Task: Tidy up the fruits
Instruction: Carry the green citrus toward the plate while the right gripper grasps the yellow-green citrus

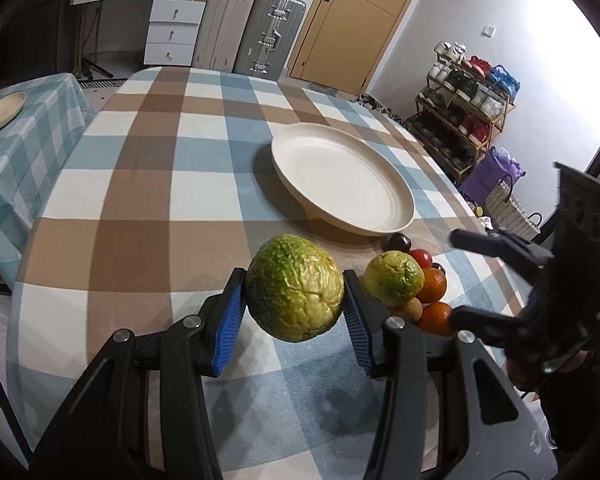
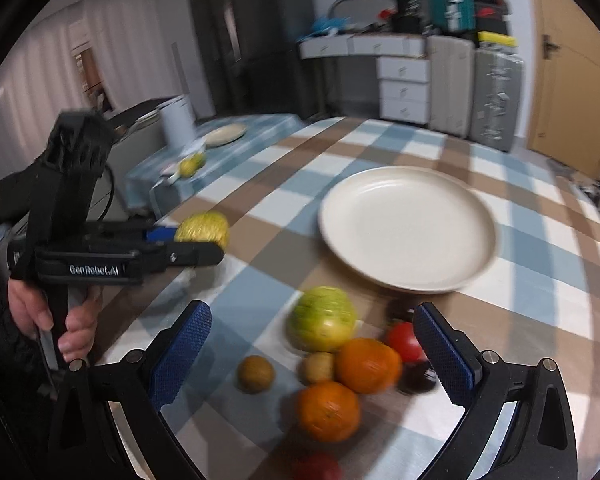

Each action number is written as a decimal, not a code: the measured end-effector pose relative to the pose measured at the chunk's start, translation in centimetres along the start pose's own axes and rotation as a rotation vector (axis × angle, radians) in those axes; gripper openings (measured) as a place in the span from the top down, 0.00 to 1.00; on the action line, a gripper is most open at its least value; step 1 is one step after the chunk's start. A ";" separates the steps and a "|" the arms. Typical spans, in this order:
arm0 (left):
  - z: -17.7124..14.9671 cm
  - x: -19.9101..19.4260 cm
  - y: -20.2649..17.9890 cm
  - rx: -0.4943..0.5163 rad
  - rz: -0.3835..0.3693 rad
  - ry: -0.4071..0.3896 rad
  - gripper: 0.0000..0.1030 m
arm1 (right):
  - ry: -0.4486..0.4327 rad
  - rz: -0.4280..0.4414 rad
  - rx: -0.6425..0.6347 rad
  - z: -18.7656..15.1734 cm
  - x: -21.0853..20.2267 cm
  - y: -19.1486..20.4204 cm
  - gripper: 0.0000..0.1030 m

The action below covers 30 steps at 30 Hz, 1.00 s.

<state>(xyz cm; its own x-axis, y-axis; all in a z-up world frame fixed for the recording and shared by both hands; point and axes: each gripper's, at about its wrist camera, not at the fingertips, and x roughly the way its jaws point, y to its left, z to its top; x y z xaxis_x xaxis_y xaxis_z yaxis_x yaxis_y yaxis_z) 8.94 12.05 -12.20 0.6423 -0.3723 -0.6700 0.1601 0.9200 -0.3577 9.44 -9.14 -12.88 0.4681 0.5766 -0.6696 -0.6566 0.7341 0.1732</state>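
A person stood at a table covered in a checked cloth (image 1: 148, 184) of brown, blue and white squares, holding a two-finger gripper in each hand.

The left gripper (image 1: 295, 308) had its jaws part-way closed on a large wrinkled yellow-green fruit (image 1: 295, 298), the blue pads (image 1: 230, 320) pressing on its two sides. The fruit hung clear above the cloth, with its shadow on the squares below. From the other side, the same fruit (image 2: 203, 232) showed at the tip of that gripper, and the person's hand (image 2: 56, 320) was wrapped around the handle.

The right gripper (image 2: 312, 350) hovered with its jaws spread wide and nothing between its pads. Beneath it lay the remaining pile of fruit on the cloth: a second yellow-green fruit (image 2: 323, 318), two oranges (image 2: 368, 365) touching one another, two small brownish fruits (image 2: 255, 374), a red fruit (image 2: 404, 342) and a dark plum-like fruit (image 2: 416, 378). This view was blurred, so finer detail could not be made out.

A wide cream plate (image 1: 342, 178) sat just beyond the pile, with no fruit on it.

To the left stood a second, smaller table (image 1: 40, 128) with a blue checked cloth, carrying another cream plate (image 1: 0, 114).
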 end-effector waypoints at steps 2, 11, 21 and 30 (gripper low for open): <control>0.1 -0.3 0.4 -0.002 -0.001 -0.005 0.57 | 0.024 0.010 -0.005 0.3 1.0 0.2 0.00; -0.2 0.0 1.8 -0.035 -0.005 0.004 0.57 | 0.151 -0.016 -0.070 1.3 4.8 0.8 0.00; -0.3 0.7 1.9 -0.045 0.000 0.018 0.57 | 0.232 -0.049 -0.138 1.0 6.3 1.4 0.22; -0.1 1.1 1.9 -0.058 0.022 0.026 0.57 | 0.264 -0.108 -0.144 0.7 6.6 0.7 0.49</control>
<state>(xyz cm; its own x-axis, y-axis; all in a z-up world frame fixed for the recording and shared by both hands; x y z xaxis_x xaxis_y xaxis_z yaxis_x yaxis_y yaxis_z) 9.85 13.35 -13.70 0.6253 -0.3558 -0.6946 0.1022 0.9197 -0.3792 12.49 -4.54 -16.65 0.3819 0.3712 -0.8464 -0.6973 0.7168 -0.0003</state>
